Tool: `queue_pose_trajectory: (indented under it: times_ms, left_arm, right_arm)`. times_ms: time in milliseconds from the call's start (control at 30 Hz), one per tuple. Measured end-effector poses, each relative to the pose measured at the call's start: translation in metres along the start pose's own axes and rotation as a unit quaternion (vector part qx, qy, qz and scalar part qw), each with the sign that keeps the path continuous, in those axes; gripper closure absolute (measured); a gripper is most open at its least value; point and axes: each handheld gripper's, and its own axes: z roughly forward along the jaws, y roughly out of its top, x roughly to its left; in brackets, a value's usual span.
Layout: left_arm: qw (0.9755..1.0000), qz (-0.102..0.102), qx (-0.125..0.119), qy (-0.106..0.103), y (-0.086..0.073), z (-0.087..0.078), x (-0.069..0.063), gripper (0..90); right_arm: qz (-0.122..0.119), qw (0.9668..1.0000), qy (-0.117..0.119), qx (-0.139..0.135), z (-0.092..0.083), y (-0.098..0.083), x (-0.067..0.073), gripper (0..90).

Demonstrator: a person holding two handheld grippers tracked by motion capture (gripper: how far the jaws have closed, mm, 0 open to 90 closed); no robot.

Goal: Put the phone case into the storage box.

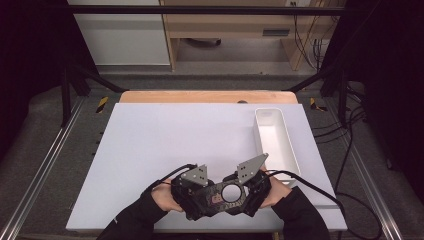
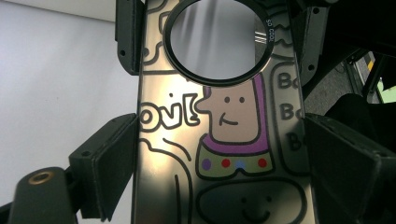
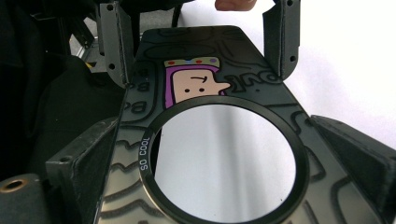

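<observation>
A: Where is the phone case (image 1: pixel 218 194)?

B: Near the front edge of the white tabletop (image 1: pixel 165 135), well short of the long white tray (image 1: pixel 290 150) that lies along the right side. It hangs between both tools, flat side up.

A: What does the case look like?

B: Dark and glossy, with cartoon line drawings, a purple-hooded face (image 2: pixel 233 116) and a round mirror ring (image 3: pixel 219 161) marked "SO COOL".

A: The left tool (image 1: pixel 192 192)?

B: Clenched on the case. In the left gripper view its two black jaws press against the case's long edges, just below the ring.

A: And the right tool (image 1: pixel 250 192)?

B: Also grasping the case, from the opposite end. In the right gripper view its jaws sit against both edges beside the mirror ring, with the left tool's jaws clamped farther up the case.

A: The hands?

B: Each is wrapped round its tool, either side of the case, in dark sleeves.
</observation>
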Motion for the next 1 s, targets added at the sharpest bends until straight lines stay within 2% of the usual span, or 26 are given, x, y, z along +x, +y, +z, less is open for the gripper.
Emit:
queue_pose_trajectory:
  times_ms: [1000]
  left_arm:
    - [0.9999, 0.007, 0.001, -0.011, -0.0009, 0.0018, 0.0007, 11.5]
  right_arm:
    - [-0.001, 0.9999, 0.011, 0.005, -0.004, 0.0015, 0.0019, 11.6]
